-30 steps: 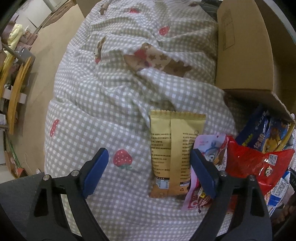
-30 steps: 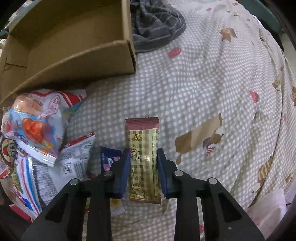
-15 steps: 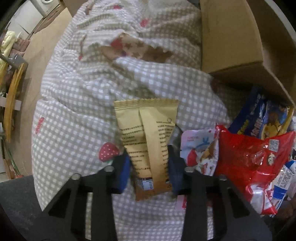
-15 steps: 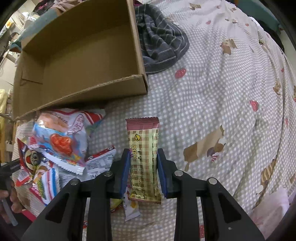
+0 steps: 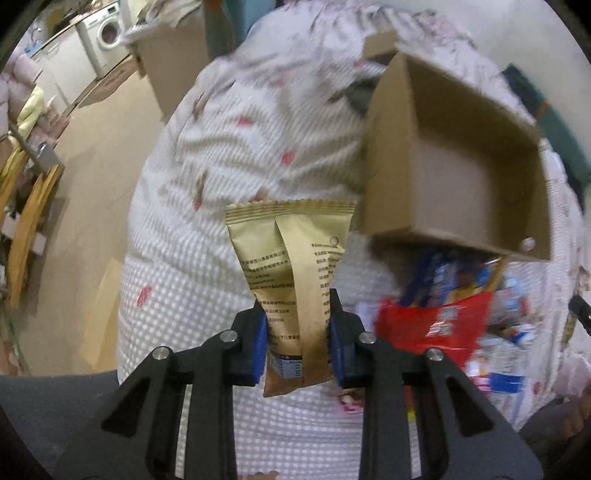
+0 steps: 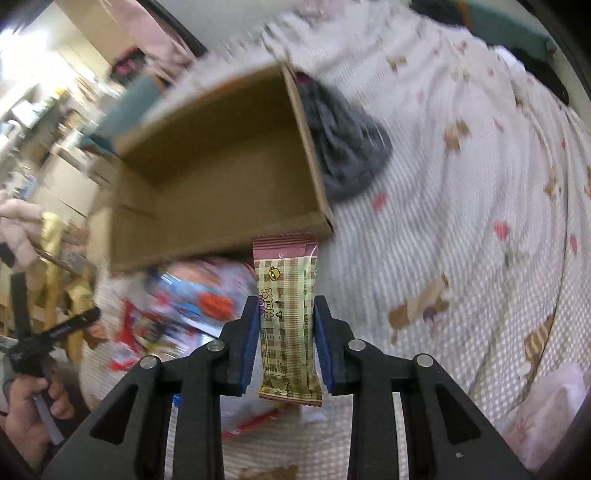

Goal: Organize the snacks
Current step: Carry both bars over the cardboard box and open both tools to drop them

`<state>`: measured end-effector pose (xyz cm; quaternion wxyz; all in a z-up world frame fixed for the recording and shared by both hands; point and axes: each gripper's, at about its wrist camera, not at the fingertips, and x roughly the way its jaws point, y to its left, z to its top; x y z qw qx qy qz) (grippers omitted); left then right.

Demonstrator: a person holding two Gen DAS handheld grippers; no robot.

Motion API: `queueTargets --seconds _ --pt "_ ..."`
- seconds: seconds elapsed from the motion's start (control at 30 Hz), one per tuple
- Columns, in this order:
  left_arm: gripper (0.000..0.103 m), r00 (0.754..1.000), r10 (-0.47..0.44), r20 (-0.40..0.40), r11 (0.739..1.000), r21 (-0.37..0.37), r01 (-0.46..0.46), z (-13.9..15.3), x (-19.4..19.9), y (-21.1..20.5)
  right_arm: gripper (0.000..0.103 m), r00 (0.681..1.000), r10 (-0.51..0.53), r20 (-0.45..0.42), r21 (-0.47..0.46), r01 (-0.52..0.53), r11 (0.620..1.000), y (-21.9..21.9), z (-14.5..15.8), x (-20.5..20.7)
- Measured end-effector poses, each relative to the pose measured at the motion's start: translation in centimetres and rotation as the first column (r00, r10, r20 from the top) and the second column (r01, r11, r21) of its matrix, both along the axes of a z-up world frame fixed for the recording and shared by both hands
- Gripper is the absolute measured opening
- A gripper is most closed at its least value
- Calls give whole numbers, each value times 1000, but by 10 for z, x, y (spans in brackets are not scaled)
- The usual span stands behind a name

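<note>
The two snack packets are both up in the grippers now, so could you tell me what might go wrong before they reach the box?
1. The left gripper, whose jaws have just been closing, pinches the gold packet near its bottom end; it could swing or slip.
2. The right gripper holds the slim checked bar by its edges; it may twist loose.
3. The cardboard box sits on a soft quilt; a bump could tip it.

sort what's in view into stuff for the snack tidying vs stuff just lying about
Part of the job:
- gold snack packet, clamped in left tool
- pink checked snack bar, clamped in right tool
- open cardboard box
- loose snack pile

Just lying about:
- dark grey garment
- checked bedspread
- washing machine
</note>
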<state>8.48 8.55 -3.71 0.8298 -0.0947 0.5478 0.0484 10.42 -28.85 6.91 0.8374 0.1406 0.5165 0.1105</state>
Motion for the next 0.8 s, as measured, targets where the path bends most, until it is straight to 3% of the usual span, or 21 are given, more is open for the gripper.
queueTargets --seconds 0.13,0.33,0.43,0.47,0.8 --pt "24 997 -41 69 998 -34 44 57 10 -13 30 993 23 113 22 -26 999 1 29 -1" --pt "24 982 -126 142 989 -60 135 109 49 -31 30 982 50 183 56 -61 997 11 55 18" --pt "24 968 -170 184 983 -34 179 122 70 -46 30 974 74 214 46 -86 995 40 38 27" --pt "24 965 -179 192 982 -26 188 124 75 -50 30 973 80 218 43 -91 995 48 21 36" --pt "24 944 -240 227 970 27 240 101 132 -84 30 974 61 216 38 -71 997 61 -18 93"
